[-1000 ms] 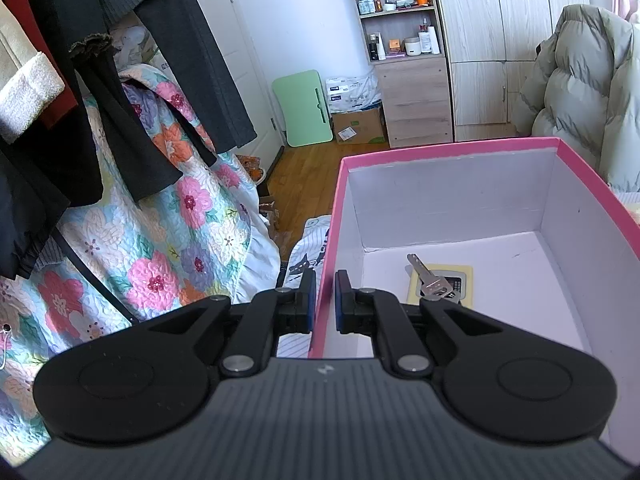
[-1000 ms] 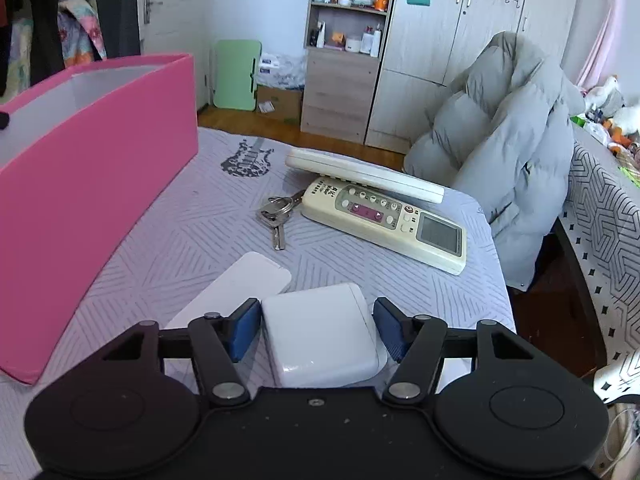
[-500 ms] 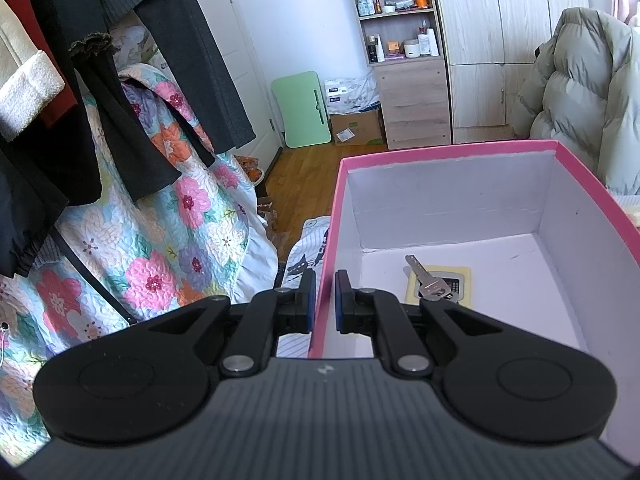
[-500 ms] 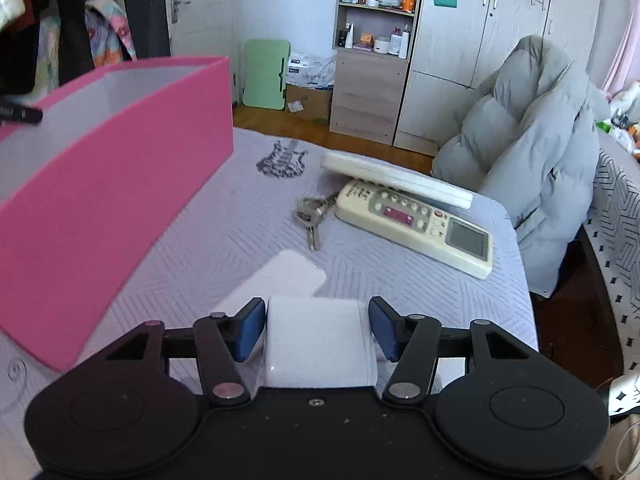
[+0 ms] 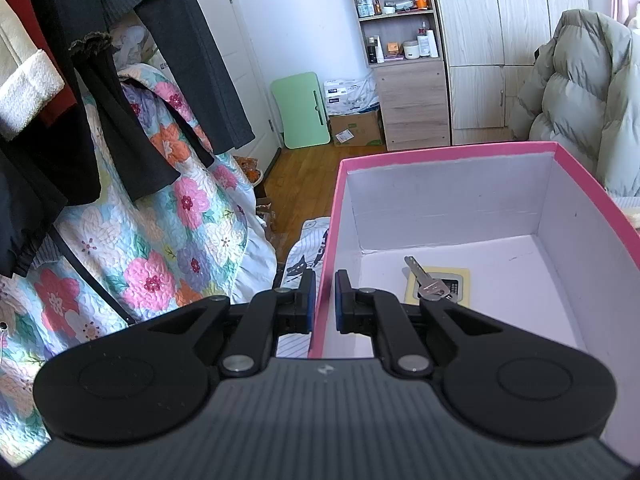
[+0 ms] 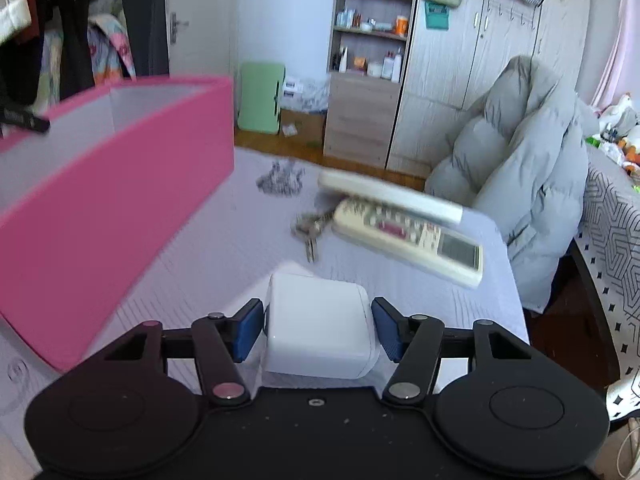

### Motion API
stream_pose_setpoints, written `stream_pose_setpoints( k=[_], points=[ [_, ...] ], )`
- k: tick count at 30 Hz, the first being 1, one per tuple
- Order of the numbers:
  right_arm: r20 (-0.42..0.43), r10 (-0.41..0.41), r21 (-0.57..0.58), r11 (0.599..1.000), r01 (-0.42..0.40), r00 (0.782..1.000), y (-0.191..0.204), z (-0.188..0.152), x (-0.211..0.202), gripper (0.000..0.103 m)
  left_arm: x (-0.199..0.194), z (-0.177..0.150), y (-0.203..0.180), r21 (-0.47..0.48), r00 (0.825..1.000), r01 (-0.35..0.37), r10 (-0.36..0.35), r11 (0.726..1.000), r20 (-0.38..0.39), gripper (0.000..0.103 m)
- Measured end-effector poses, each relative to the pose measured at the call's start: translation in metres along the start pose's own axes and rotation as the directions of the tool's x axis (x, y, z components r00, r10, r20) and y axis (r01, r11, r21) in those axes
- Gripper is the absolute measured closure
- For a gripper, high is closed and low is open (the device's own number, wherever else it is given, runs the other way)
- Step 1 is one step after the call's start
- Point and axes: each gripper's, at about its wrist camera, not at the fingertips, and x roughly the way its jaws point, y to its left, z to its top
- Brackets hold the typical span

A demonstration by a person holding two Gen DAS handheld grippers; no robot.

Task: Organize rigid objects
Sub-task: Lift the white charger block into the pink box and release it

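My left gripper (image 5: 322,300) is shut on the near left wall of the pink box (image 5: 448,152), one finger outside and one inside. On the box's white floor lie a key (image 5: 424,280) and a yellow card (image 5: 452,286). My right gripper (image 6: 318,332) is shut on a white charger block (image 6: 320,332) and holds it above the bed. The pink box (image 6: 112,208) is to its left. A beige remote (image 6: 408,240), a white remote (image 6: 388,196) and a key bunch (image 6: 308,232) lie ahead on the bed.
A grey puffer jacket (image 6: 520,184) hangs over a chair at the bed's right edge. Dark clothes (image 5: 100,80) and a floral quilt (image 5: 152,232) hang to the left. A shelf unit (image 5: 404,60) and wardrobe stand at the far wall.
My right gripper has lifted the white charger block off the bed and moved left toward the pink box. The left gripper keeps its hold on the box wall.
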Motion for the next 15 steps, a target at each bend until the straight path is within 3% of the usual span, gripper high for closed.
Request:
stream_pose_setpoints(
  k=[6,11,13,15],
  points=[
    [0.135,0.071,0.043,0.996,-0.077,0.988,0.009,0.038,-0.018,0.038,0.000,0.001,0.001,-0.004,1.000,0.006,-0.006,1.000,0.003,0.094],
    [0.247,0.189,-0.022,0.982,-0.189,0.950,0.033,0.077,-0.041,0.038,0.000,0.001,0.000,-0.006,1.000,0.009,-0.009,1.000,0.004,0.094],
    [0.233,0.283,-0.069,0.959,-0.274,0.931,0.044,0.096,-0.042,0.038,-0.001,0.000,-0.002,-0.005,1.000,0.012,-0.012,1.000,0.006,0.094],
    [0.127,0.390,-0.102,0.920,-0.379,0.912,0.059,0.120,-0.031,0.038,-0.001,0.000,-0.001,-0.008,1.000,0.013,-0.013,1.000,0.009,0.094]
  ],
)
